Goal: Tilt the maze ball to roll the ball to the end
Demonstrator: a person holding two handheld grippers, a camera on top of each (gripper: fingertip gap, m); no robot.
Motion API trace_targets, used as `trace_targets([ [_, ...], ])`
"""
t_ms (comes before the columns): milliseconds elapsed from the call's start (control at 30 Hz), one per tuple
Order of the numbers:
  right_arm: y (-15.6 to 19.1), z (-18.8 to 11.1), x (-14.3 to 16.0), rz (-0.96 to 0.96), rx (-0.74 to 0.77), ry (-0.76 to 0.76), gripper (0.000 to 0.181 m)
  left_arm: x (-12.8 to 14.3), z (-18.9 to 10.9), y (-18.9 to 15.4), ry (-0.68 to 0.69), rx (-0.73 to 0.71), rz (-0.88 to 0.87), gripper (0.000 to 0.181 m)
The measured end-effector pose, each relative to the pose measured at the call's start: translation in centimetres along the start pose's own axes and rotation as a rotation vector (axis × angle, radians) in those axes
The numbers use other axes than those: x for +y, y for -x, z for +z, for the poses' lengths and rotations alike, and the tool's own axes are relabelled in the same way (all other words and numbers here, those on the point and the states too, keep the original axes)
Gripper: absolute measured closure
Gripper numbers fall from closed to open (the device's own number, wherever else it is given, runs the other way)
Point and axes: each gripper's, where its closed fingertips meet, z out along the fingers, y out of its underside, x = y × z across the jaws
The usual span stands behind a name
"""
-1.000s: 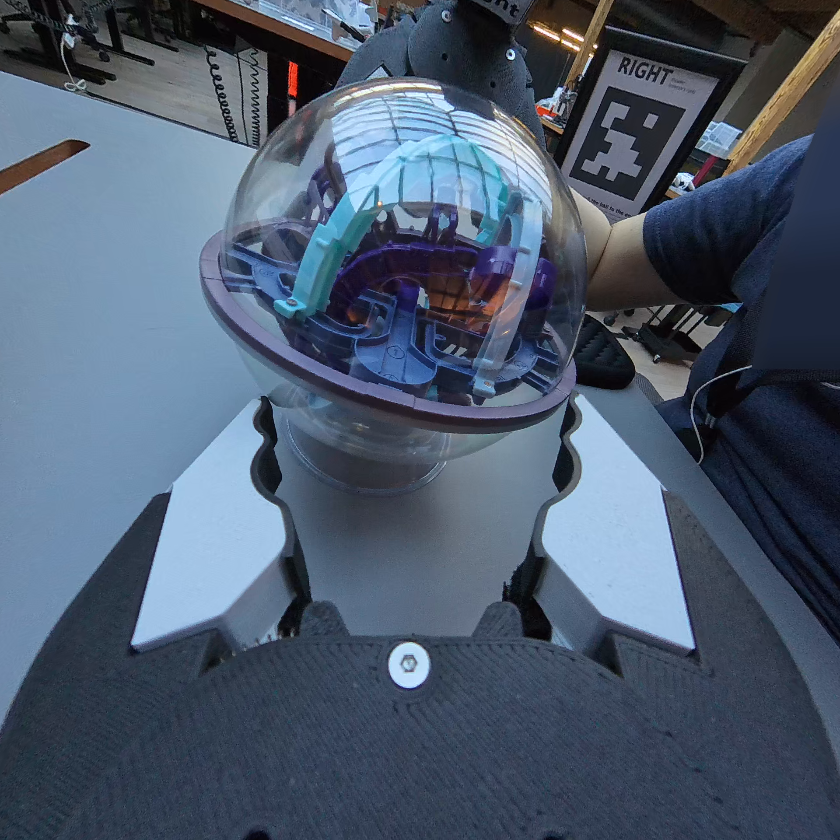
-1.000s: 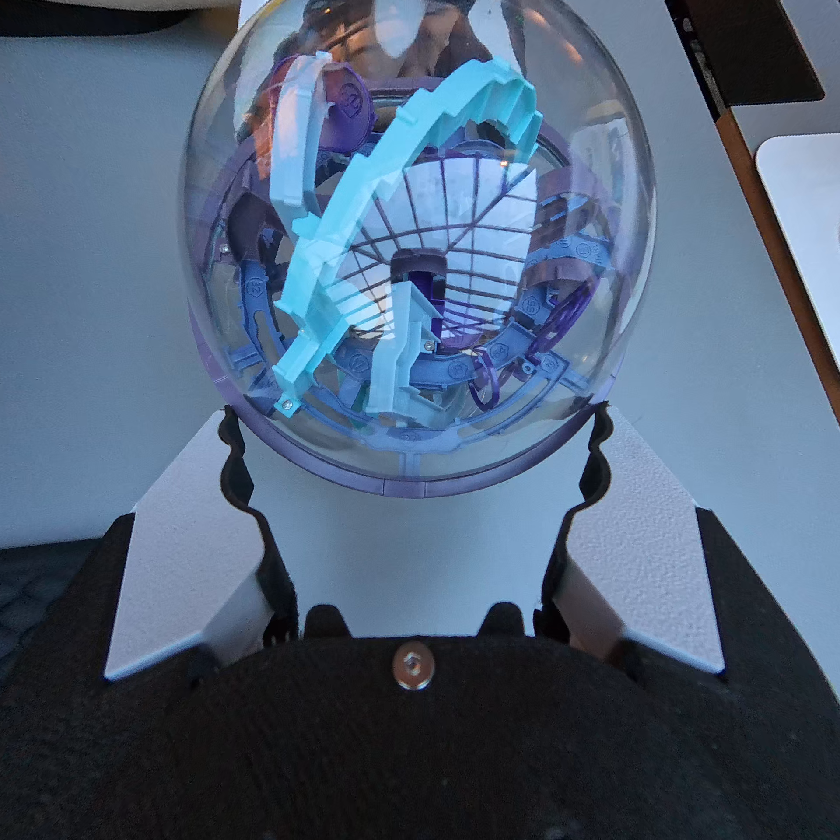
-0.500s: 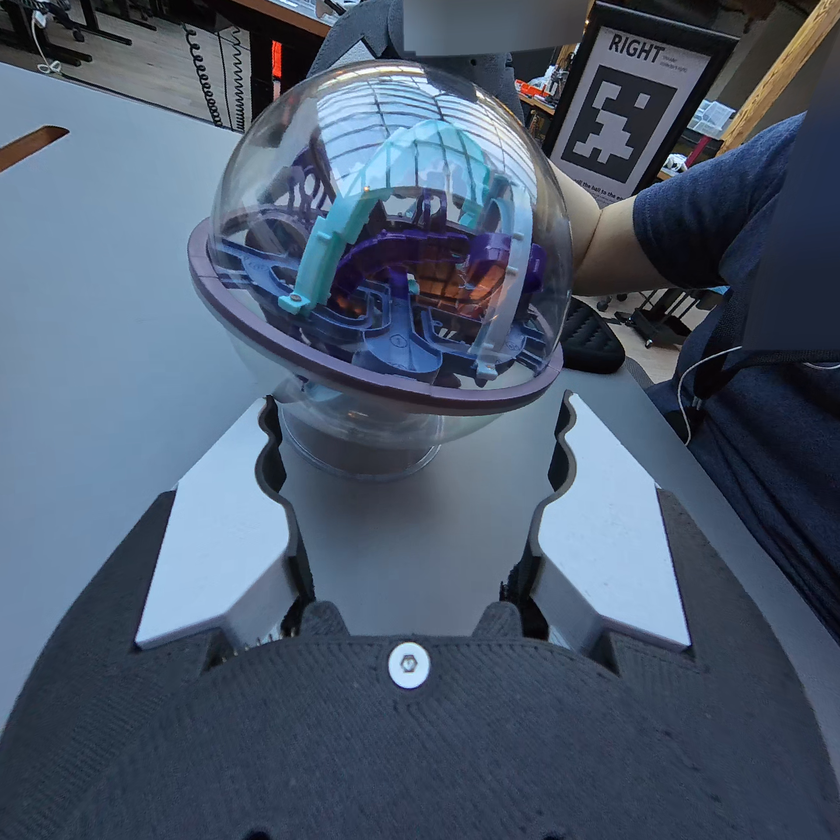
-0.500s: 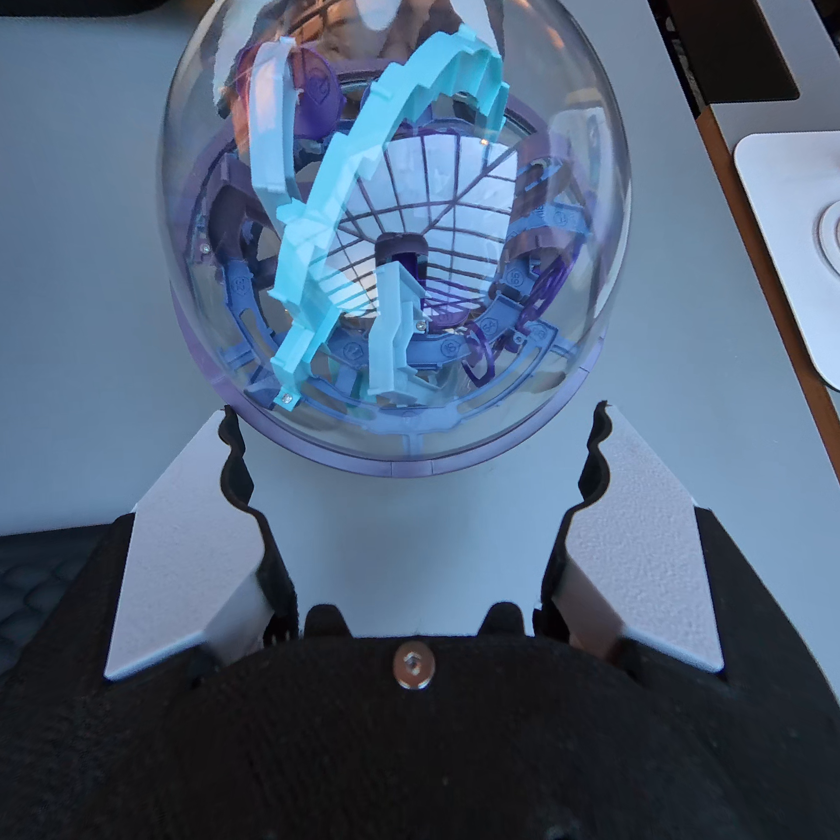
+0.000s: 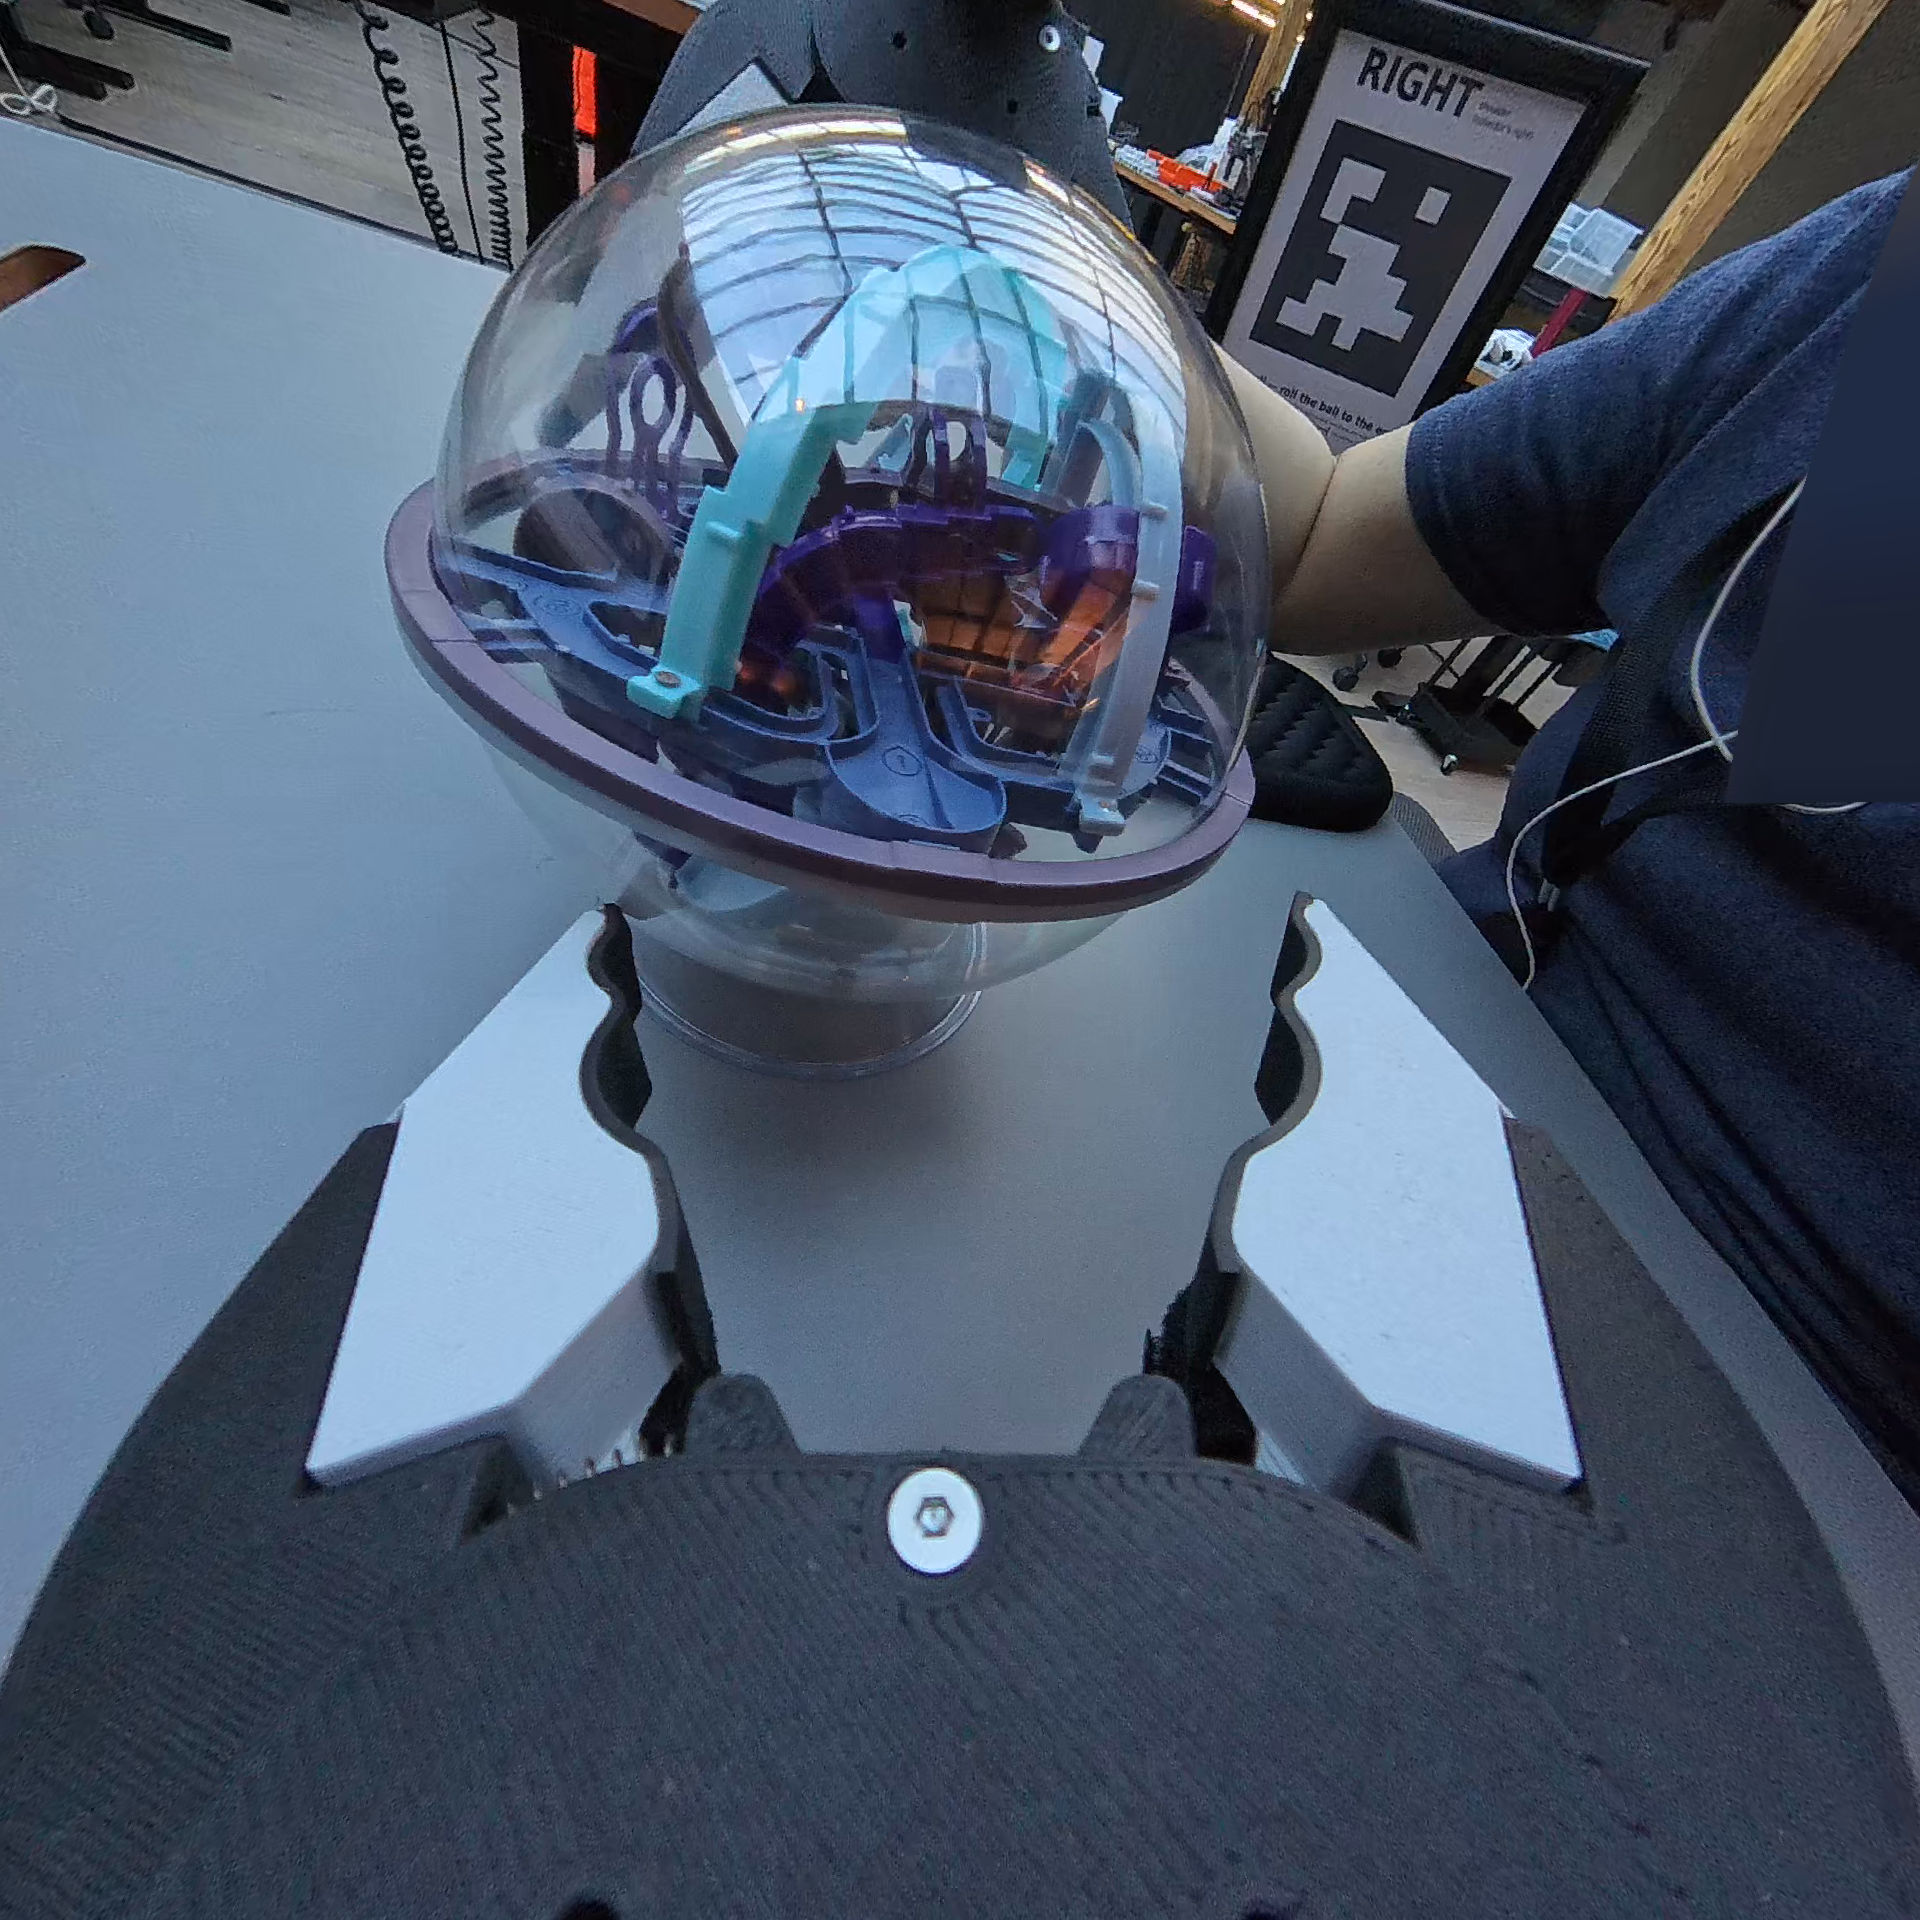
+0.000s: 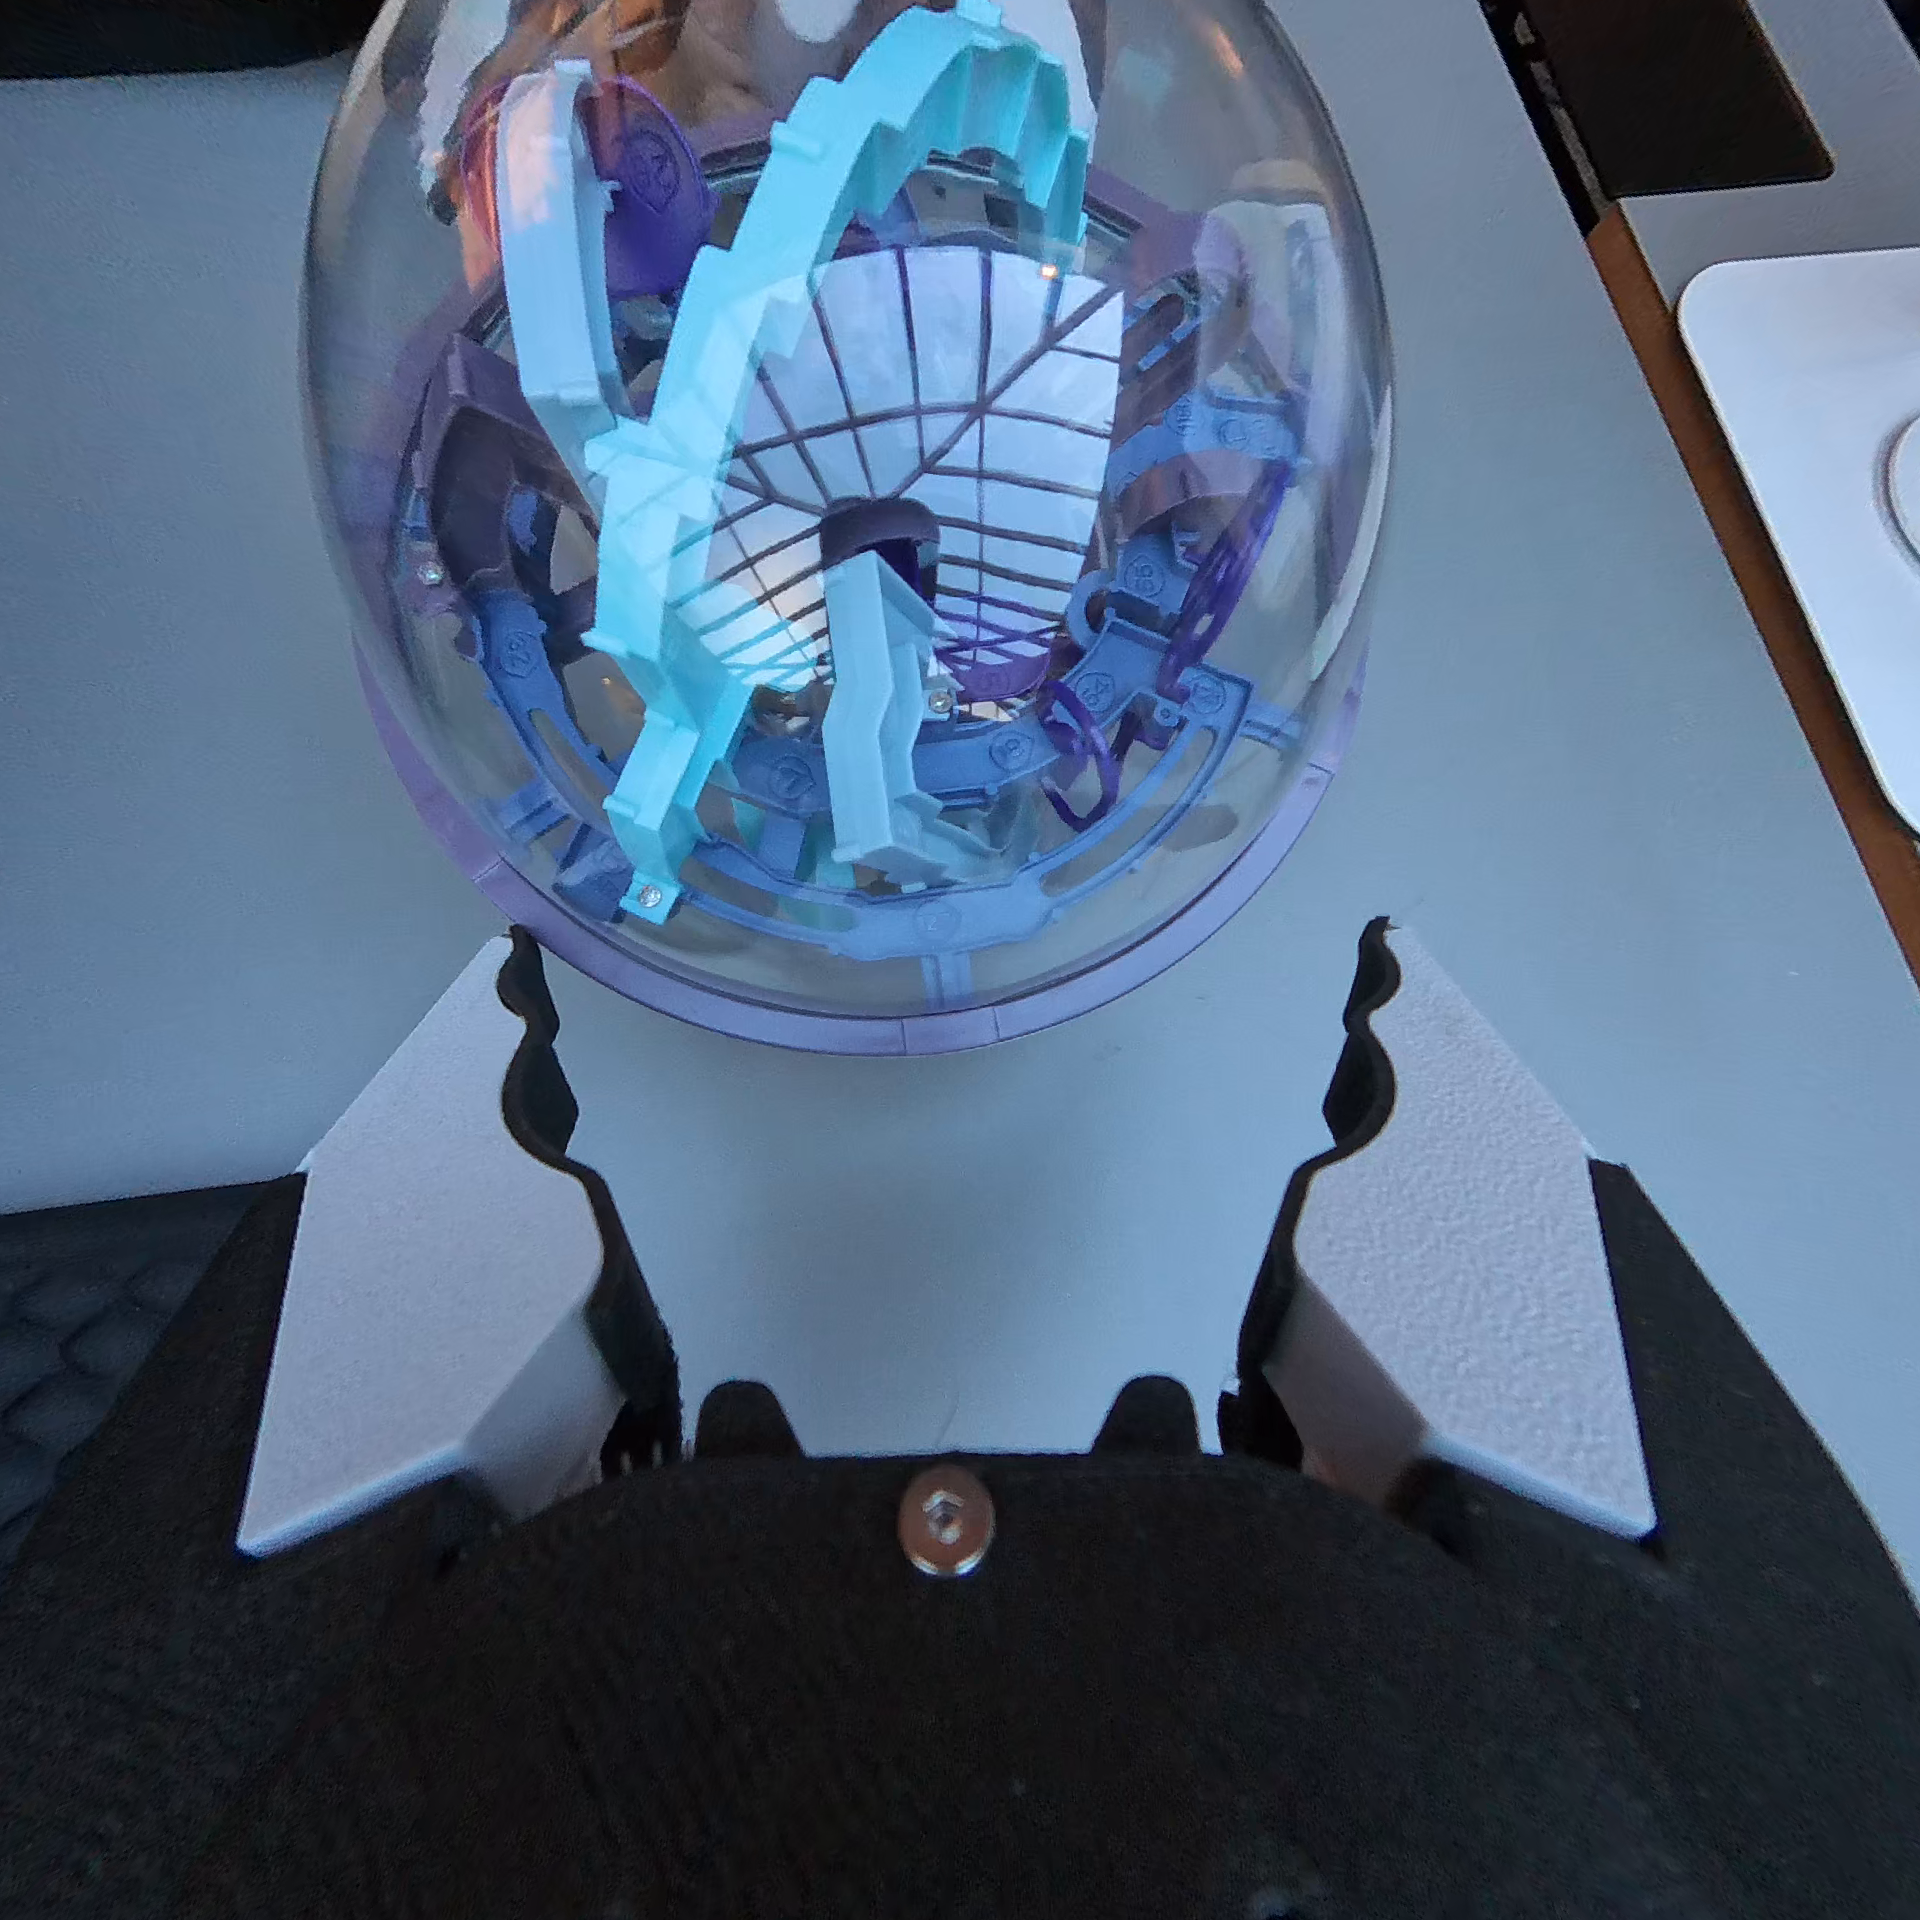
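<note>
The left gripper [image 5: 951, 925] has its fingers [image 5: 499, 1247] spread wide apart, gripping nothing, with the maze ball [image 5: 831, 582] just ahead of their tips. The ball sits tilted on its clear stand [image 5: 821, 1023] on the grey worktop [image 5: 208, 727]. The right gripper [image 6: 945, 940] also has its fingers apart and empty, close behind the ball.
</note>
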Motion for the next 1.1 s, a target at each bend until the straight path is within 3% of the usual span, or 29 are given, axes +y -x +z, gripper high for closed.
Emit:
trace_targets([
  [600,0.1,0.6,0.7,0.011,-0.031,0.000,0.034,-0.7,-0.3,0.2,-0.031,-0.008,-0.006,0.063],
  [800,0.0,0.1,0.9,0.085,0.012,0.029,0.030,-0.8,-0.8,1.6,-0.037,-0.098,0.025,0.062],
  [933,1.0,-0.2,0.0,0.197,0.051,-0.090,0.028,-0.2,-0.3,2.4,-0.015,-0.156,0.065,0.057],
  [1033,1.5,1.1,1.7,0.184,0.134,-0.109,0.028,0.5,0.6,2.5,0.011,-0.157,0.095,0.058],
  [1100,1.7,1.6,1.5,0.187,0.166,-0.200,0.028,0.9,1.0,2.6,0.034,-0.156,0.092,0.058],
])
